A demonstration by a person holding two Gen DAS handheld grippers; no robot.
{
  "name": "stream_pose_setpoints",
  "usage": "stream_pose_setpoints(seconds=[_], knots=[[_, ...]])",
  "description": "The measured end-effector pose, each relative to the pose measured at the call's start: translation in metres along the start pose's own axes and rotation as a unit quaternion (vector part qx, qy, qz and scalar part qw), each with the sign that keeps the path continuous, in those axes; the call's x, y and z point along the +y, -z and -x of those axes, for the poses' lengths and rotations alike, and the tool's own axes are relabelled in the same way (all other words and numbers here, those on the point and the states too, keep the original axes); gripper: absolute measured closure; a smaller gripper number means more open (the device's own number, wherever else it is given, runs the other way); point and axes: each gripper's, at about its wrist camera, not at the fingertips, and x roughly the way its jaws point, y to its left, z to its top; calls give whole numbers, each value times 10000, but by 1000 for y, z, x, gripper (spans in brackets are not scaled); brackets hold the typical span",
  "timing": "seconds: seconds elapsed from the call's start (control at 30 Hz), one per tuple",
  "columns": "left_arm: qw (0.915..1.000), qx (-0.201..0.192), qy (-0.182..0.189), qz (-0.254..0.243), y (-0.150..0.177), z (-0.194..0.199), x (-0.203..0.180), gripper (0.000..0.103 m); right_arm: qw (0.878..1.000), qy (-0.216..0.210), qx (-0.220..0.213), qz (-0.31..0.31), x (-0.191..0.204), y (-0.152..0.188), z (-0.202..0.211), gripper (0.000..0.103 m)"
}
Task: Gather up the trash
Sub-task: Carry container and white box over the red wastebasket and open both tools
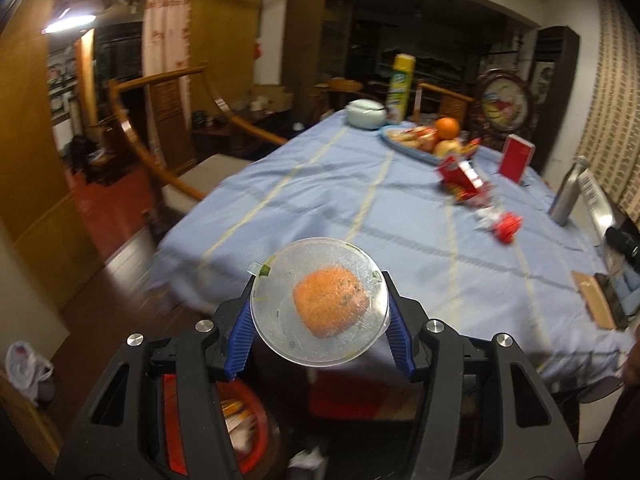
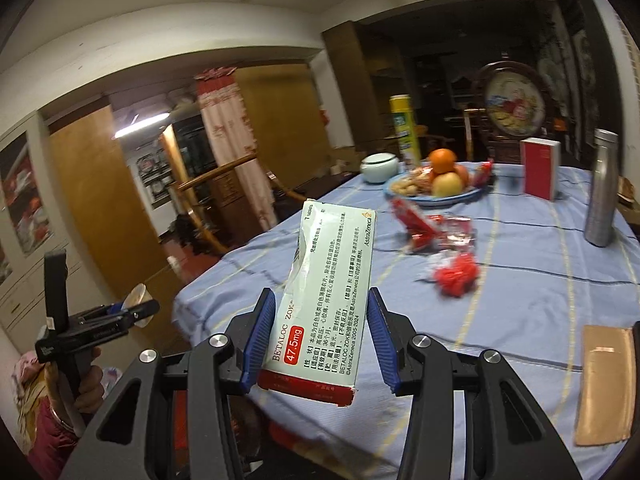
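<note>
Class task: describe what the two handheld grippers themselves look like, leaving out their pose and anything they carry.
Both the left gripper and the right gripper share one design: glossy black angular frames with cut-out slots, round silver bolt heads at the pivots, and blue ribbed fingers. The right wrist view also shows the left gripper's black pistol-style handle, gripped by a bare hand.

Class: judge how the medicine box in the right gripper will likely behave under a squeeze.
The medicine box looks creased and torn open, so it is probably empty, light and easily crushed. Its thin card may flex between the right gripper fingers. Being flat, it should not roll.
</note>
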Motion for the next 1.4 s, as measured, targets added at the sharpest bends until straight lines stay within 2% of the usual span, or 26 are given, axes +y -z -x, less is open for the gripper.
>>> stream_pose_setpoints(seconds=[0.07, 0.2, 0.33, 0.37, 0.4, 0.43, 0.53, 0.63, 0.9, 1.13, 1.17, 1.2, 1.27, 1.4], knots=[[9997, 98, -189, 70, 12, 2, 19, 47, 9998, -139, 98, 73, 14, 0, -6, 56], [9969, 558, -535, 166, 38, -9, 60, 47, 9985, -357, 326, 247, 43, 1, -23, 57], [9924, 972, -682, 321, 62, -21, 89, 45, 9961, -518, 587, 418, 69, 5, -43, 57], [9904, 1096, -756, 370, 69, -24, 97, 39, 9948, -573, 696, 471, 78, 7, -50, 57], [9890, 1142, -846, 404, 74, -25, 103, 23, 9939, -609, 767, 509, 83, 8, -56, 57], [9880, 1106, -986, 442, 79, -25, 109, 13, 9922, -661, 884, 573, 92, 11, -64, 57], [9861, 921, -1331, 375, 82, -20, 120, 10, 9878, -786, 1142, 714, 112, 19, -83, 57], [9847, 780, -1504, 410, 82, -14, 130, 7, 9820, -921, 1403, 866, 131, 27, -101, 57], [9774, 600, -1915, 660, 88, -2, 168, 7, 9592, -1342, 2093, 1345, 199, 52, -148, 57], [9678, 522, -2210, 1086, 98, 10, 209, 7, 9287, -1967, 2605, 1758, 268, 79, -189, 56], [9669, 519, -2229, 1126, 98, 11, 213, 7, 9252, -2055, 2678, 1734, 271, 81, -193, 53], [9657, 514, -2255, 1180, 99, 13, 218, 7, 9210, -2173, 2784, 1643, 274, 83, -198, 44], [9643, 505, -2288, 1232, 99, 14, 223, 7, 9205, -2226, 2796, 1578, 274, 83, -200, 42], [9638, 490, -2308, 1245, 100, 15, 225, 7, 9321, -1984, 2586, 1579, 263, 75, -192, 42]])
